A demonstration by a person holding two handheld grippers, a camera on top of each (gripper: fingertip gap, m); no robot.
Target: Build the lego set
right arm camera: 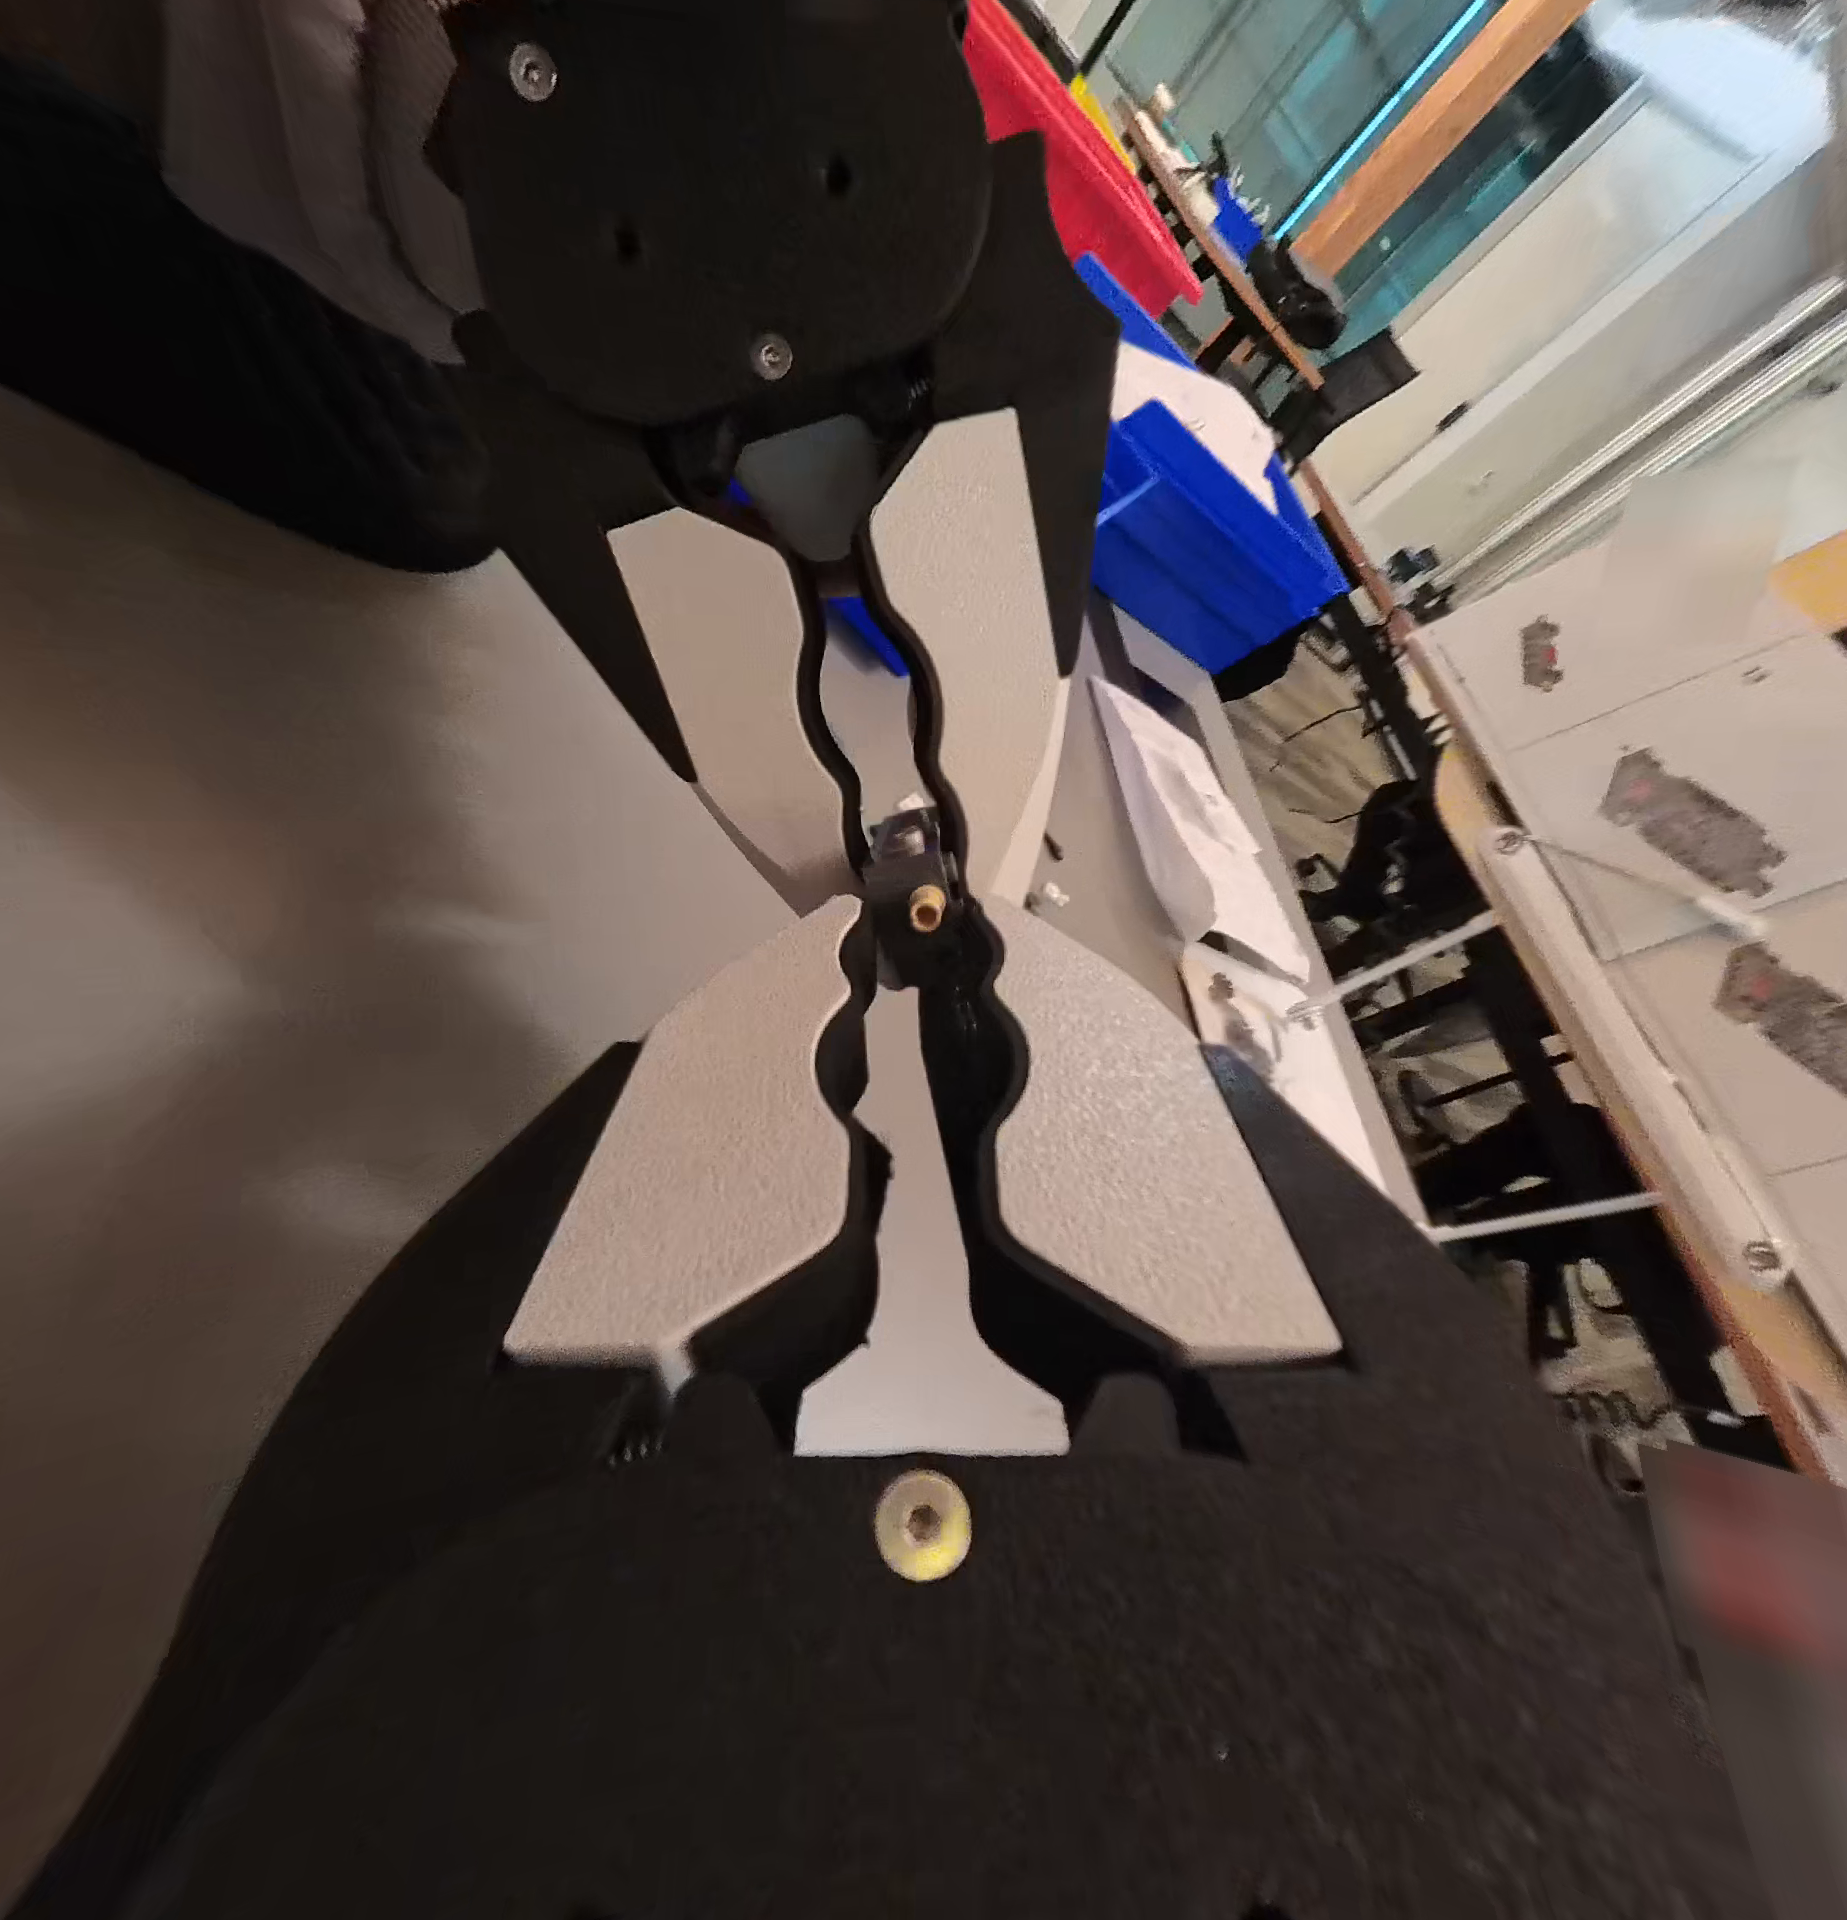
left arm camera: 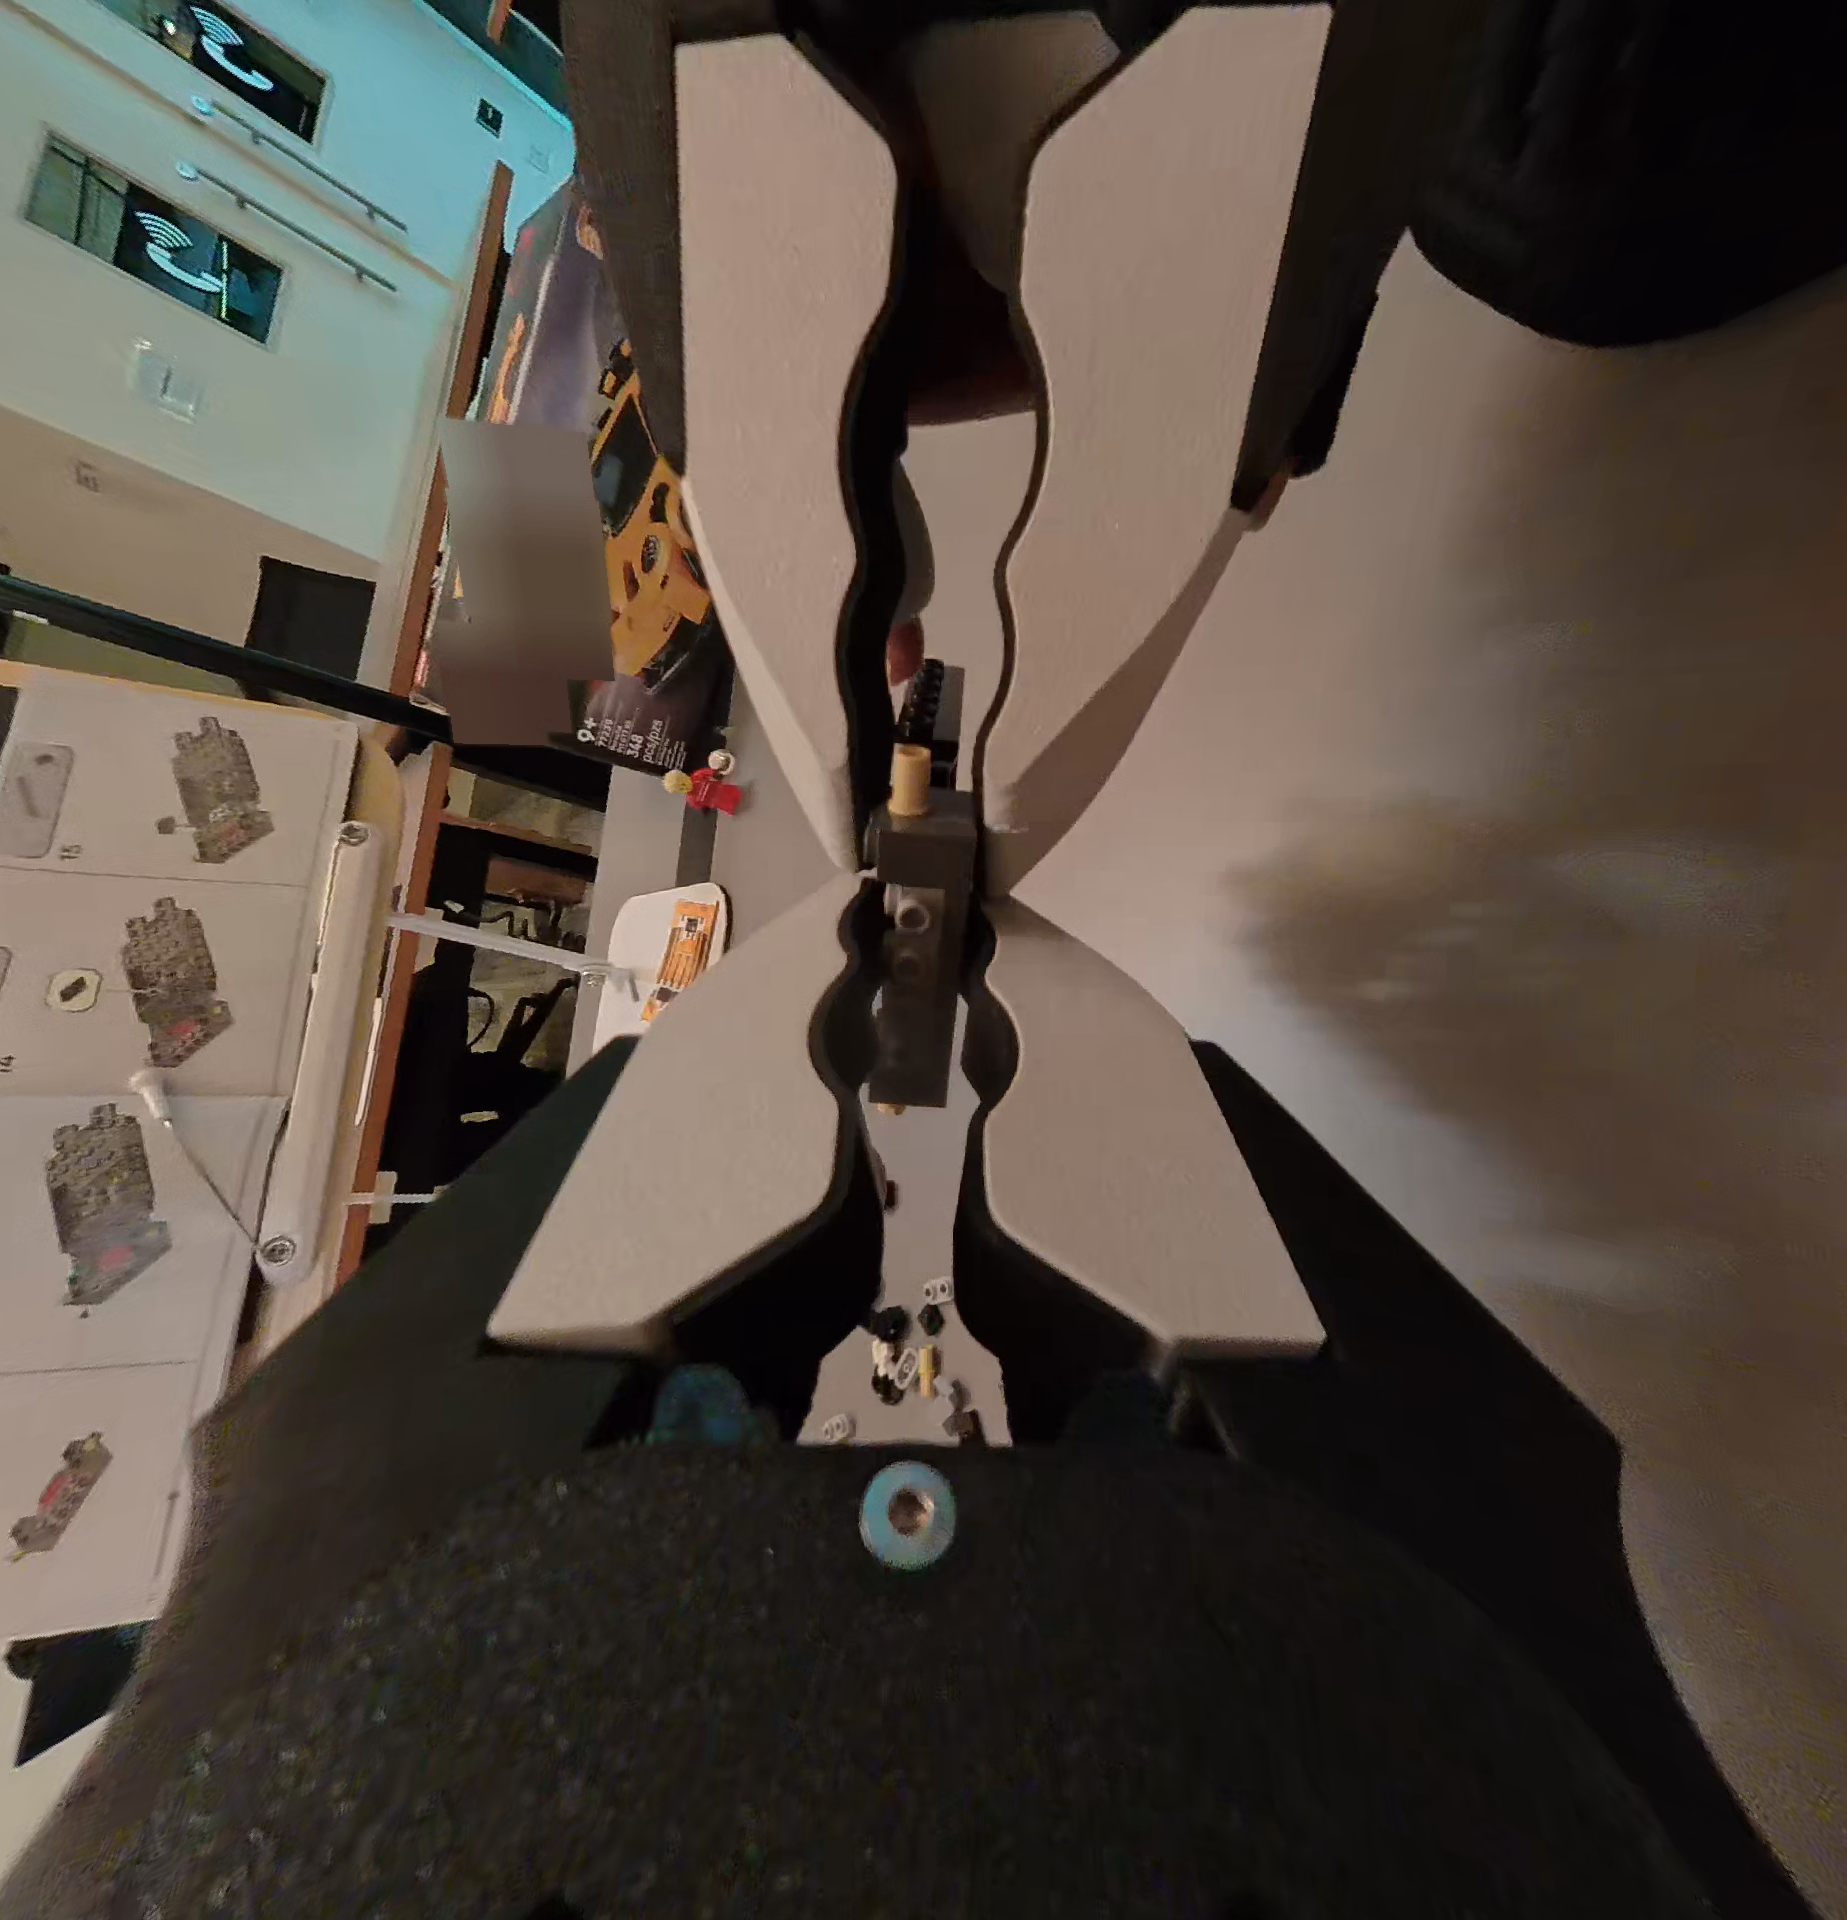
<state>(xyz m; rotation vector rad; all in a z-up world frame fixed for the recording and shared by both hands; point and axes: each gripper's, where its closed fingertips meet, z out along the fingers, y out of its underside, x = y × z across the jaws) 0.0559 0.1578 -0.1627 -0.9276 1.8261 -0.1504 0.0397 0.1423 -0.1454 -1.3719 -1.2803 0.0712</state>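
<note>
My two grippers meet tip to tip above the grey table (left arm camera: 1521, 1039). In the left wrist view my left gripper (left arm camera: 919, 888) is shut on a long black lego piece (left arm camera: 911, 1023). A dark grey brick (left arm camera: 924, 844) with a tan pin (left arm camera: 911, 774) sits at its far end. My right gripper (left arm camera: 924, 826) comes in from the top and is shut on that brick end. A black studded piece (left arm camera: 929, 691) shows behind it. In the right wrist view my right gripper (right arm camera: 921, 920) grips the dark assembly (right arm camera: 898, 899), tan pin (right arm camera: 924, 912) facing the camera. The left gripper (right arm camera: 903, 868) is opposite.
An open instruction booklet (left arm camera: 119, 935) and the set's box (left arm camera: 628, 499) stand at the left. Loose small pieces (left arm camera: 914, 1351), a red piece (left arm camera: 713, 792) and a sticker sheet (left arm camera: 680, 945) lie on the table. Blue bins (right arm camera: 1199, 540), a red bin (right arm camera: 1075, 177) and white paper (right arm camera: 1179, 821) sit beyond. Only a small space, under 4 cm, lies between the two pairs of fingers.
</note>
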